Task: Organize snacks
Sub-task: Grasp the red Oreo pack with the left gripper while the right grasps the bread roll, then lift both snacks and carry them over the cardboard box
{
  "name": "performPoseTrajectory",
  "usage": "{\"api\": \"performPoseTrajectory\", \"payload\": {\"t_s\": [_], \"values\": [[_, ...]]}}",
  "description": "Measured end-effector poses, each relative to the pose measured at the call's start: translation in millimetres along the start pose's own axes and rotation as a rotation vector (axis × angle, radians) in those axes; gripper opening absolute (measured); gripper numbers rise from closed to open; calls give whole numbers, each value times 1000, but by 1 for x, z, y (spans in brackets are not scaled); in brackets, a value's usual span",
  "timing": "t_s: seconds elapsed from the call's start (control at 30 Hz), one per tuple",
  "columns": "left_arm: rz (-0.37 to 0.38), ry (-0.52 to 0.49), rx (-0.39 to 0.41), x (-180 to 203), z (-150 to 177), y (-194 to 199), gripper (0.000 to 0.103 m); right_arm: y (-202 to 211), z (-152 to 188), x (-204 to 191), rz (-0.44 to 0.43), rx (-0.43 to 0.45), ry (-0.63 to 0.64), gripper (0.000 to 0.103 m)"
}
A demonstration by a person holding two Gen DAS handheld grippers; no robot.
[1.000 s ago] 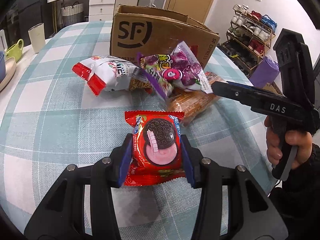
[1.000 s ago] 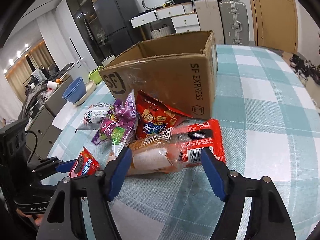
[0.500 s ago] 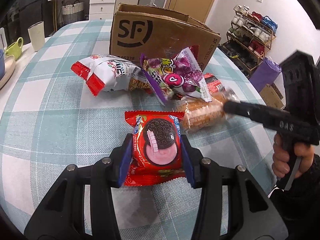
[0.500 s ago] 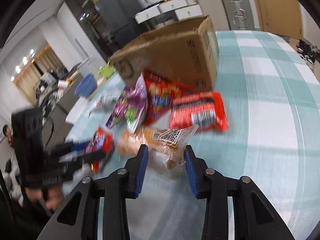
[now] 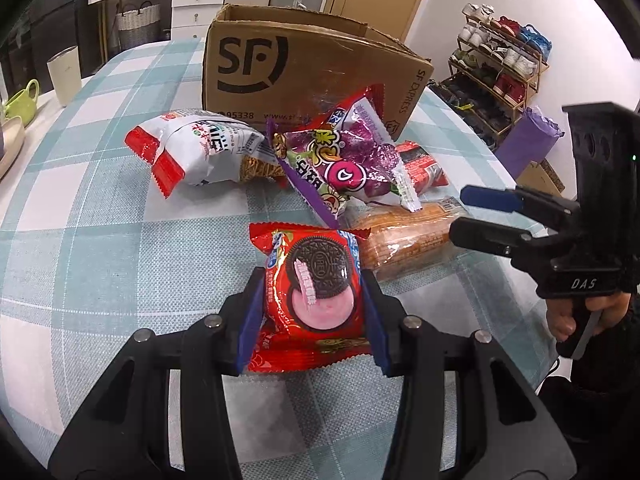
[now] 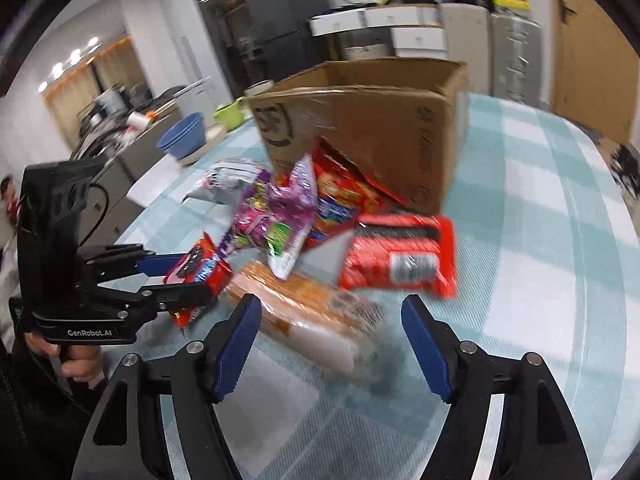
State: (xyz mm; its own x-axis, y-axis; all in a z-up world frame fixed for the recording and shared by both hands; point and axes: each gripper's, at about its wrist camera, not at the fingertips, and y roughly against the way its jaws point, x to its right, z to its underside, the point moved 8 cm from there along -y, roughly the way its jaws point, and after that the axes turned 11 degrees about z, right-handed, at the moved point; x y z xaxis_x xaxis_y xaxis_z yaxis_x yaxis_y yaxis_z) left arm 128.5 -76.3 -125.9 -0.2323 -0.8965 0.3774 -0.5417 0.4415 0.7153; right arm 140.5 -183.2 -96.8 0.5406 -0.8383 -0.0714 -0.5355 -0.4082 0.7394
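White-red packet [image 5: 192, 152]: far left of heap, flat on checked tablecloth [image 5: 100, 220].
Cardboard box [image 5: 304, 68]: behind heap, top open, 0 snacks visible inside.
Purple candy bag [image 5: 344, 164]: mid-heap, resting on neighbours.
Left gripper [image 5: 314, 312]: clenched on red cookie pack [image 5: 316, 284], pack held at its 2 side edges.
Orange biscuit sleeve [image 5: 404, 236]: on cloth, just right of cookie pack.
Right gripper [image 6: 332, 344]: jaws opening, sleeve between them, pads clear of it.
Red flat pack [image 6: 400, 258]: right end, near box corner.
Risk: slick wrapper could slip from pads during carry; right fingers may nudge heap.
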Motion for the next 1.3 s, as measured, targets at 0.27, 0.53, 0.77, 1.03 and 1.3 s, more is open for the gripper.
{"api": "performPoseTrajectory", "payload": {"t_s": [0.27,0.53,0.77,1.03,1.3], "values": [[-12,5,3,-4,-3,1,42,-20,-8,-29,-50,-60,184,74],[-18,6,18,-5,-4,8,42,-12,17,-40,-147,-128,223,74],[-18,-5,23,-1,-3,12,42,-24,19,-47,-61,-103,220,56],[-32,-13,52,2,-6,24,42,-24,23,-51,-36,-70,217,40],[-30,1,76,2,-13,37,42,5,23,-47,-79,3,125,37]]}}
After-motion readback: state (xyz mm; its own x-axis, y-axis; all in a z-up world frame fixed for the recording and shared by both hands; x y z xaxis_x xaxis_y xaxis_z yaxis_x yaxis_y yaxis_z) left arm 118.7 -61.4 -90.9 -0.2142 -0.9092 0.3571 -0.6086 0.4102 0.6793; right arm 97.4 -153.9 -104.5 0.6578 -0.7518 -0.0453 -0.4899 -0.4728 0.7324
